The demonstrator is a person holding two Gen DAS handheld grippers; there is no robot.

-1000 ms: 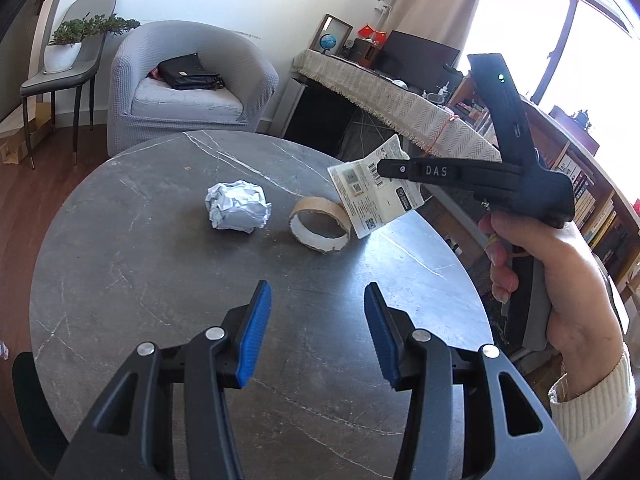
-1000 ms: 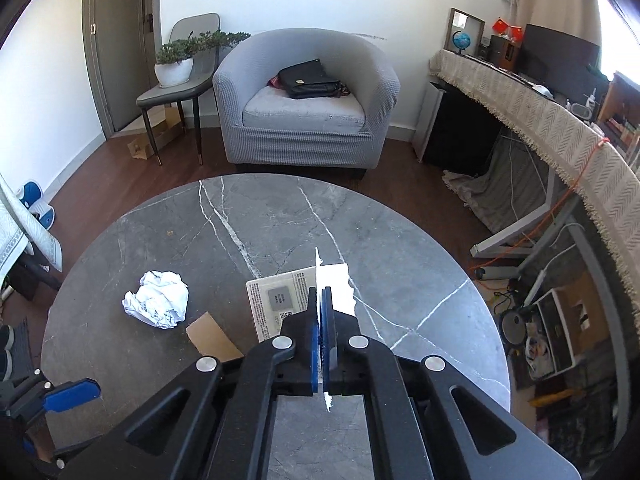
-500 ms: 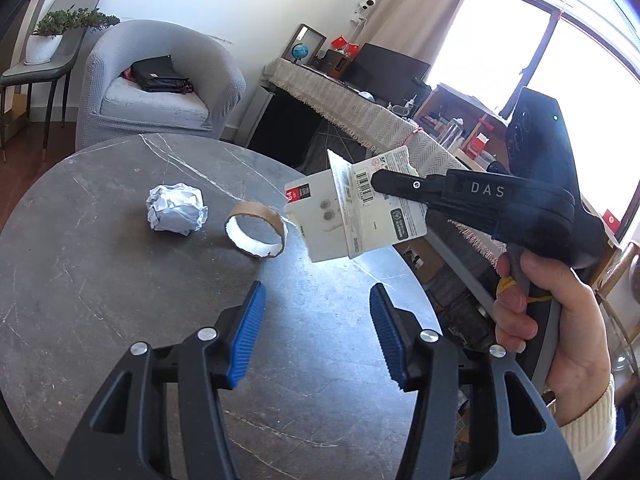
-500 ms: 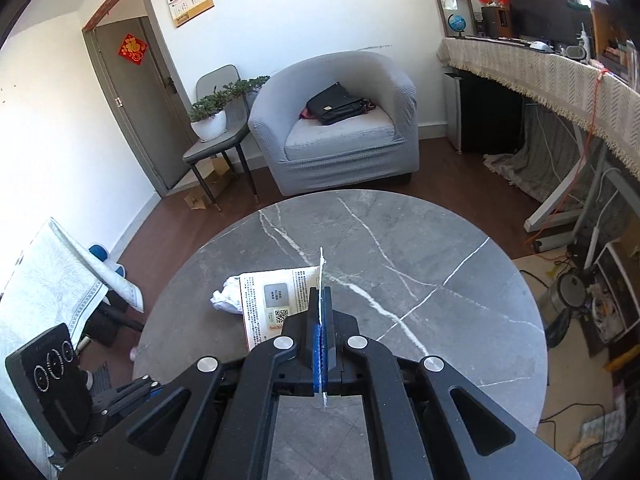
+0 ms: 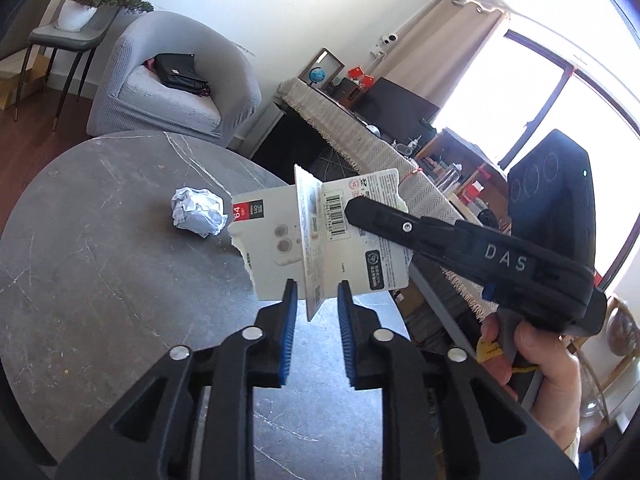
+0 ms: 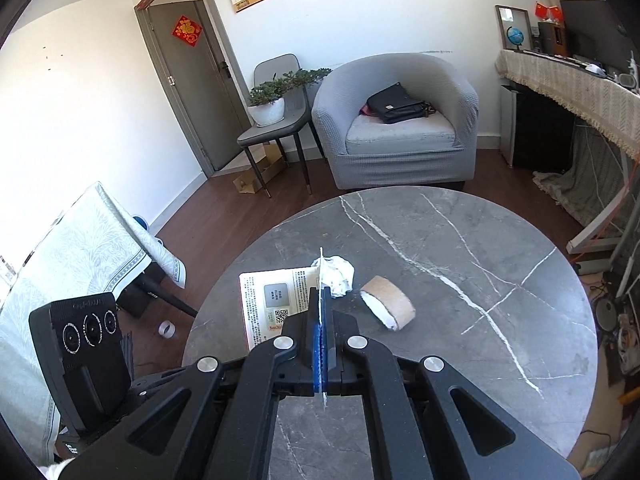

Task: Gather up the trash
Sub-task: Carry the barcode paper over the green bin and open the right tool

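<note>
Two hand-held grippers met over a round table (image 6: pixel 460 264) of grey stone with thin white veins. The right hand-held gripper (image 6: pixel 321 344) had its black fingers pressed fully together on a torn piece of card packaging (image 5: pixel 320 240), flat and stiff, white with a red corner label, a barcode and small print. In the right wrist view the card (image 6: pixel 276 300) stood edge-on between the ribbed blue pads (image 6: pixel 317 344), and one printed flap of it spread out to the left side of that gripper.

The left hand-held gripper (image 5: pixel 316 308) was partly open, with a narrow gap between its blue pads (image 5: pixel 289 320). The lower folded edge of the card hung inside this gap, near both pads, but I could not tell if either pad touched it. A bare hand (image 5: pixel 532 364) held the handle of the right gripper, to the right of the left one.

Beyond the left gripper and a little to its left, a crumpled ball of white paper (image 5: pixel 198 216) lay on the table, full of sharp creases. In the right wrist view this ball (image 6: pixel 338 274) was just ahead of the closed fingers, and a short ring of brown cardboard (image 6: pixel 388 306), white on the inside, lay ahead and to the right, near the ball. A grey fabric armchair (image 6: pixel 400 120) with a rounded back stood farther away, behind the table.
</note>
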